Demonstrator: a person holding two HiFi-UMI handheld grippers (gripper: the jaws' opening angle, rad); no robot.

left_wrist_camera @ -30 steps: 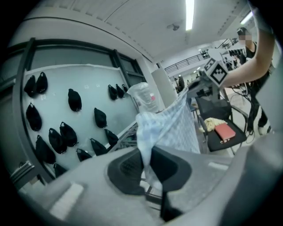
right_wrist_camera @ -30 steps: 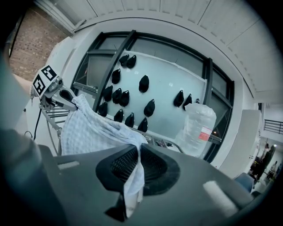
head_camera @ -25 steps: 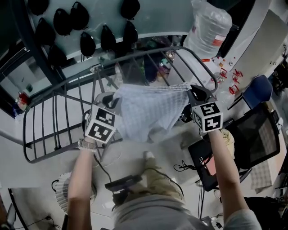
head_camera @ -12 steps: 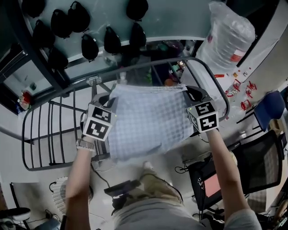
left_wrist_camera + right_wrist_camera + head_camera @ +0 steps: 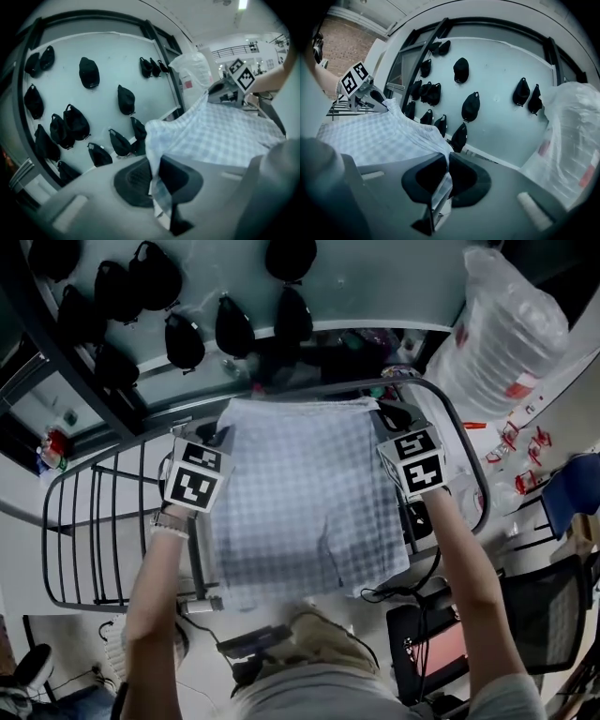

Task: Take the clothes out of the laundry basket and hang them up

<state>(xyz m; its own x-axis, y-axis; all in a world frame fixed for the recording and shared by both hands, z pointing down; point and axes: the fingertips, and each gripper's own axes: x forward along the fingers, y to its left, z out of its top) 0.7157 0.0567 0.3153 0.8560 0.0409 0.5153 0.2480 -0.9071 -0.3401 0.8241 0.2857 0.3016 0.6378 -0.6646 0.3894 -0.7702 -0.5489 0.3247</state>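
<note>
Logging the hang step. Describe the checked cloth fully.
The cloth is pale, checked, thin fabric with a slit in its near hem. It is spread wide, held by its far corners: the left gripper shut on one, the right gripper on the other. It hangs over the rack; contact there cannot be told.

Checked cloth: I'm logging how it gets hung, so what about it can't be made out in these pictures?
- Head view: the checked cloth covers the drying rack's bars under it; contact unclear.
- Gripper views: the left gripper's and right gripper's own bodies hide the cloth's lower part.
- No view shows what garment it is.
</note>
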